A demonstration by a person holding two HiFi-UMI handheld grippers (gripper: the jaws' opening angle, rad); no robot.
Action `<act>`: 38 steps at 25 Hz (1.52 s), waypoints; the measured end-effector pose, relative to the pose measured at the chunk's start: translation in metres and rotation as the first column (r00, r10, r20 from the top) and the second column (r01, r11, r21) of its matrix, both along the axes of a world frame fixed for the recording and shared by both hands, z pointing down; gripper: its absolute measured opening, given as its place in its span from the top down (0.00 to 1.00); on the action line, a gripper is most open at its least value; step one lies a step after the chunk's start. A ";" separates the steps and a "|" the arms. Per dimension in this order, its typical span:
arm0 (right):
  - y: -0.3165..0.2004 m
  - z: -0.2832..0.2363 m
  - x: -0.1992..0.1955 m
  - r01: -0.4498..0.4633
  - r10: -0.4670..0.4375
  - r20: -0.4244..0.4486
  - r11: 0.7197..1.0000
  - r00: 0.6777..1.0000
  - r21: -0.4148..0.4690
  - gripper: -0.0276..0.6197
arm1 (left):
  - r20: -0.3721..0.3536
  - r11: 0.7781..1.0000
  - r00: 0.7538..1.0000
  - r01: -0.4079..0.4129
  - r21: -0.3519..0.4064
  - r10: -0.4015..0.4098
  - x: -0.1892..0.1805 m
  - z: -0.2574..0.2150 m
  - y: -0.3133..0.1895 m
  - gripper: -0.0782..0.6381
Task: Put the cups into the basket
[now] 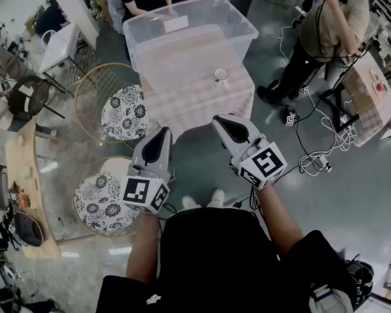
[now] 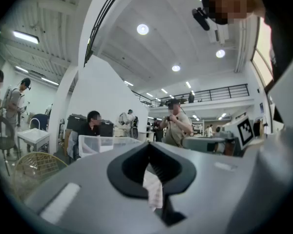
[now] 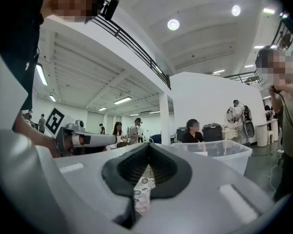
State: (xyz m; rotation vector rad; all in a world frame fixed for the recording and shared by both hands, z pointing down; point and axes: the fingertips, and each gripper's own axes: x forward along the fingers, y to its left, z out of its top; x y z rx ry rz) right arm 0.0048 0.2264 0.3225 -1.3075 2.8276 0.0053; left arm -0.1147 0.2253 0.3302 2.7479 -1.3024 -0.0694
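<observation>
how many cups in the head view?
1: a white cup on the checkered tablecloth, by the clear bin's near right corner. More could be hidden behind the bin's cloudy walls.

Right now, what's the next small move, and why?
Probably open the right gripper before reaching in: its jaws are shut and empty, it is held short of the table, and the cup stands ahead of it on the checked cloth, outside the clear tub.

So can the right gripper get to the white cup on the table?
Probably yes. The white cup stands alone on the checked table beside the clear bin, and only open floor lies between it and the right gripper. The jaws are shut, so they must open first.
</observation>
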 end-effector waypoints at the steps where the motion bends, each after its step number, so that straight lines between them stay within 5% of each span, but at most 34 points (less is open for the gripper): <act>1: 0.001 0.001 -0.001 0.008 -0.008 -0.004 1.000 1.000 0.002 0.95 | 0.005 1.000 1.000 -0.003 0.002 0.003 0.001 0.000 0.000 0.88; 38: -0.014 0.023 0.051 0.091 -0.091 -0.055 0.996 0.994 -0.007 0.95 | 0.024 0.999 0.998 0.051 -0.018 -0.051 0.062 0.014 -0.003 0.88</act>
